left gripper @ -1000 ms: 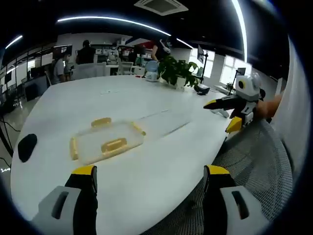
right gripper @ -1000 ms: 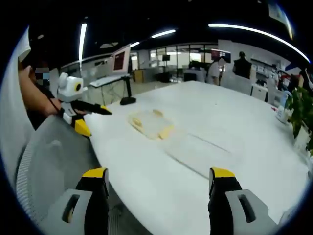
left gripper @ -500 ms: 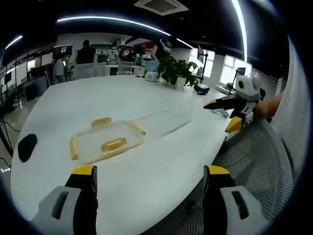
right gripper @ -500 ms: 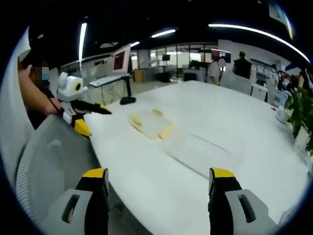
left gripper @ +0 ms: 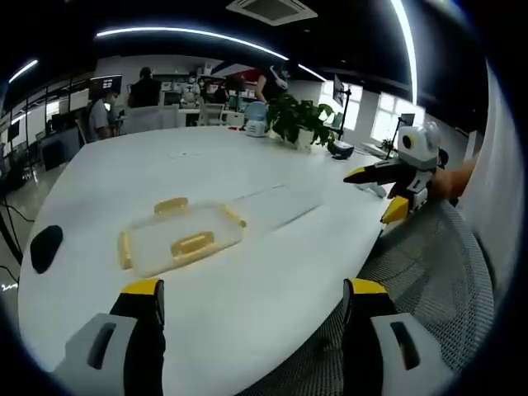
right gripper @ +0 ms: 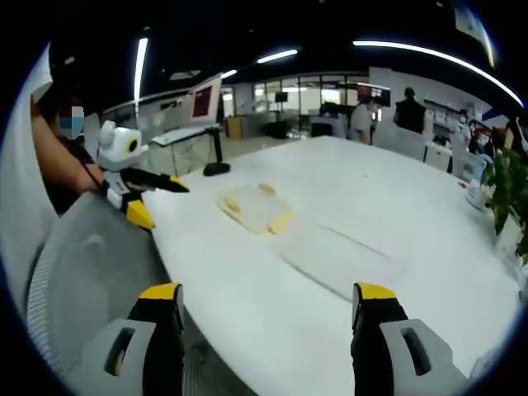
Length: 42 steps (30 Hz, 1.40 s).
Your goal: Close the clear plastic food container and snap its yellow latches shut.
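A clear plastic food container (left gripper: 180, 234) with yellow latches lies flat on the white table (left gripper: 99, 181); in the right gripper view the container (right gripper: 256, 209) is farther off, left of middle. A flat clear piece (left gripper: 276, 206) lies on the table beside it. My left gripper (left gripper: 252, 301) is open, held short of the table's near edge, nothing between its jaws. My right gripper (right gripper: 268, 305) is open too, well back from the container. Each gripper shows in the other's view: the right gripper (left gripper: 388, 186) and the left gripper (right gripper: 140, 191), both over the table's edge.
A grey mesh chair back (left gripper: 429, 280) sits beside the table. A dark mouse (left gripper: 45, 246) lies at the table's left edge. A potted plant (left gripper: 297, 122) stands at the far side. A monitor on a stand (right gripper: 206, 103) and several people are in the background.
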Motion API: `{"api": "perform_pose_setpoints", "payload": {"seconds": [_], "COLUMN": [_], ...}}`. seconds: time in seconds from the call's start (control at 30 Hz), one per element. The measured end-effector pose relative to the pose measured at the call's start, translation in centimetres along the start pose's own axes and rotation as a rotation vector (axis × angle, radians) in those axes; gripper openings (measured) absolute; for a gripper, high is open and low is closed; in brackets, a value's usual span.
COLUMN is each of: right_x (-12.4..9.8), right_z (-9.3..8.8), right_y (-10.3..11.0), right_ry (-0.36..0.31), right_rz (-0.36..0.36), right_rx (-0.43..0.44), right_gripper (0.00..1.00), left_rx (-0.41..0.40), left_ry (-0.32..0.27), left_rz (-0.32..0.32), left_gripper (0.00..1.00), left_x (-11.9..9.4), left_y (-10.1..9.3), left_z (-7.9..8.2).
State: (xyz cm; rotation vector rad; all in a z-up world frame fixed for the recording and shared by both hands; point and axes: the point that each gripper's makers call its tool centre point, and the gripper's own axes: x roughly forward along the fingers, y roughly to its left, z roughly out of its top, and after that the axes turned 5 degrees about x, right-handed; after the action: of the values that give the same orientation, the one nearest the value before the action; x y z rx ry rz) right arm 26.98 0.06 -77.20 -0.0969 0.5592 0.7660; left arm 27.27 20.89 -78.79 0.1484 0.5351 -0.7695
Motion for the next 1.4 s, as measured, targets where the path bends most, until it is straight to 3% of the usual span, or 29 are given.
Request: {"api": "perform_pose_setpoints", "payload": {"seconds": [0.63, 0.93, 1.4], "right_x": [0.2, 0.1, 1.4], "right_z": [0.2, 0.2, 0.6], "right_y": [0.4, 0.1, -0.3], "right_ry": [0.024, 0.035, 0.069], "right_rz": [0.019, 0.011, 0.031], "right_rx": [-0.046, -0.075, -0.128], "right_gripper": [0.85, 0.83, 0.78], "left_rx": [0.012, 0.045, 0.068], "left_ry": [0.002, 0.012, 0.027], "left_rz": [0.021, 0.002, -0.015], "left_gripper": [0.91, 0.89, 0.89], "left_x": [-0.3, -0.4, 0.0], "left_y": [0.5, 0.3, 1.4], "left_z": [0.3, 0.4, 0.0]}}
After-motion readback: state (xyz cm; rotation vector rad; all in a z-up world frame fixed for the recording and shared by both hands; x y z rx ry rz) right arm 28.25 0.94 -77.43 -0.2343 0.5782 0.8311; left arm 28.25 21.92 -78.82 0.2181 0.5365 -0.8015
